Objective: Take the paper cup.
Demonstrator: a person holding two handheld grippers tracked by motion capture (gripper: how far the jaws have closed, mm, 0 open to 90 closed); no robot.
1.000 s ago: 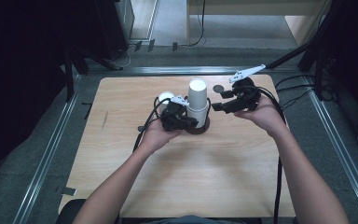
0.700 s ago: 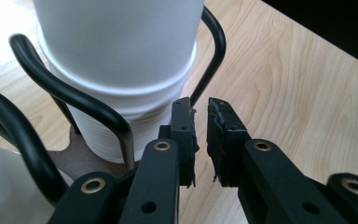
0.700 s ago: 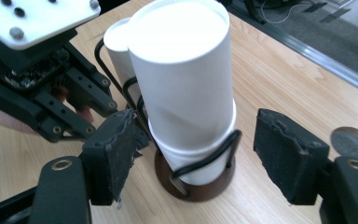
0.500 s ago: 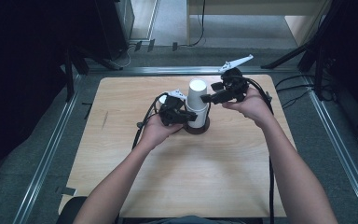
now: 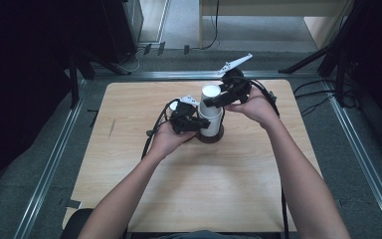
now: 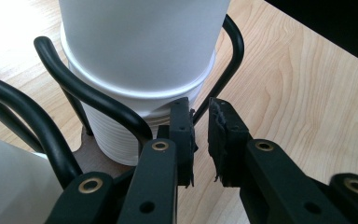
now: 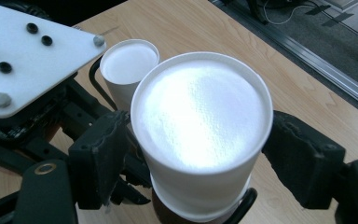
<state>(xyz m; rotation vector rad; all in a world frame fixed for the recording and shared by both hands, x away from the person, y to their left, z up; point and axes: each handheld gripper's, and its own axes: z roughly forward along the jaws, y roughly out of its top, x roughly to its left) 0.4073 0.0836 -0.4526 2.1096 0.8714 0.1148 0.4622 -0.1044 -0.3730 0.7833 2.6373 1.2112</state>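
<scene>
High view: white cup stack [image 5: 210,112] inverted in black wire holder [image 6: 135,122] mid-desk [image 5: 129,109] | left tool [image 5: 191,123] clamped on holder wire, steadying | right tool [image 7: 191,154] jaws just opening, wide, straddling top cup [image 7: 200,135], no contact | advice: close squarely below rim, lift straight up, keep holder pinned.

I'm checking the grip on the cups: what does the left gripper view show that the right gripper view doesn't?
Left gripper view: the left gripper shut on a black wire of the cup holder, and the ribbed cup sides. Right gripper view: the right gripper, jaws just opened, straddling the top cup, seen end-on. Both: the white cup stack and the wooden table.
</scene>
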